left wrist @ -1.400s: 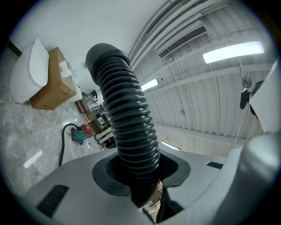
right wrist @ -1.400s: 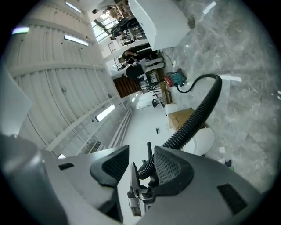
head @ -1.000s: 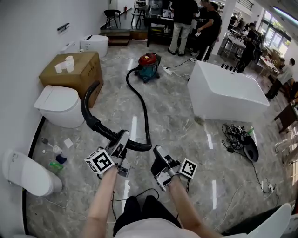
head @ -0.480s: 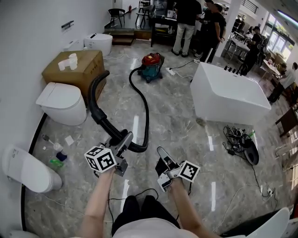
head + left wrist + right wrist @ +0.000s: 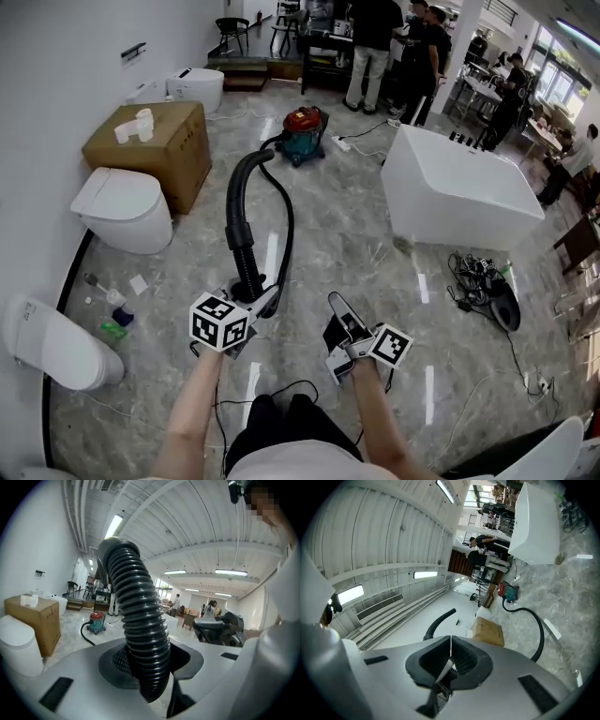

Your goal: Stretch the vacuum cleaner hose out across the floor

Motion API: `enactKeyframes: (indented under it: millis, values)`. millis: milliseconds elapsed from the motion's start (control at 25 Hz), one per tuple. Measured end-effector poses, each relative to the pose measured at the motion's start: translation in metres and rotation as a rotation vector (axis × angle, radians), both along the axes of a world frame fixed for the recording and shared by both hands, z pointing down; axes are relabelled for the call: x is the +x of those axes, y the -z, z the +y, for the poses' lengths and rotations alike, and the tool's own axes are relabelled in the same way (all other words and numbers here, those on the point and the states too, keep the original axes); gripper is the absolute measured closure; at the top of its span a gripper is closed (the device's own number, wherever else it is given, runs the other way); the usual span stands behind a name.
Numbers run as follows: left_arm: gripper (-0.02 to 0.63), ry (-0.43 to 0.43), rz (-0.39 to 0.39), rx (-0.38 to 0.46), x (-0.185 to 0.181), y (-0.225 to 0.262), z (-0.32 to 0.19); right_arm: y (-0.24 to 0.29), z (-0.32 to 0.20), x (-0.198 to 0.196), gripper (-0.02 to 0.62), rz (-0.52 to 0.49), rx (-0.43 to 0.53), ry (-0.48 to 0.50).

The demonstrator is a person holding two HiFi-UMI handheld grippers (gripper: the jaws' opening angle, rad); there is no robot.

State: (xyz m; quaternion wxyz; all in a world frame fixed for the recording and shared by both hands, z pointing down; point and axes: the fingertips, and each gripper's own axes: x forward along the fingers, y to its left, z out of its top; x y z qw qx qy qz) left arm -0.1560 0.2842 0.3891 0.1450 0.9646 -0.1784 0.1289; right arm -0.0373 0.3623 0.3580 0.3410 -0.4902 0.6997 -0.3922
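Note:
A black ribbed vacuum hose (image 5: pixel 237 228) runs from the red and teal vacuum cleaner (image 5: pixel 302 131) across the floor to my left gripper (image 5: pixel 261 298). From there its free end stands up and curves over toward the vacuum. The left gripper is shut on the hose; in the left gripper view the ribbed hose (image 5: pixel 143 634) fills the gap at the left gripper (image 5: pixel 150 667). My right gripper (image 5: pixel 336 305) hovers to the right of the hose, apart from it, shut with nothing in it. The right gripper (image 5: pixel 450 641) points toward the hose (image 5: pixel 536 632) and the vacuum cleaner (image 5: pixel 508 591).
A white toilet (image 5: pixel 122 211) and a cardboard box (image 5: pixel 150 141) stand at the left wall, with another toilet (image 5: pixel 56 347) and small bottles (image 5: pixel 112 314) nearer. A white bathtub (image 5: pixel 459 192) and tangled cables (image 5: pixel 483 281) lie to the right. People (image 5: pixel 375 37) stand at the back.
The left gripper has rolled and sunk a little, swinging the hose's free end from the left, near the toilet, to upright in the middle. The right gripper drifted slightly right.

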Motion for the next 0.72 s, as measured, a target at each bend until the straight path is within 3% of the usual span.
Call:
enactKeyframes:
  millis: [280, 720]
  values:
    - [0.457, -0.107, -0.203, 0.089, 0.010, -0.030, 0.016, 0.010, 0.003, -0.001, 0.574, 0.021, 0.031, 0.008]
    - [0.454, -0.297, -0.454, 0.167, 0.049, -0.091, 0.053, 0.016, 0.024, 0.027, 0.574, 0.010, 0.047, -0.059]
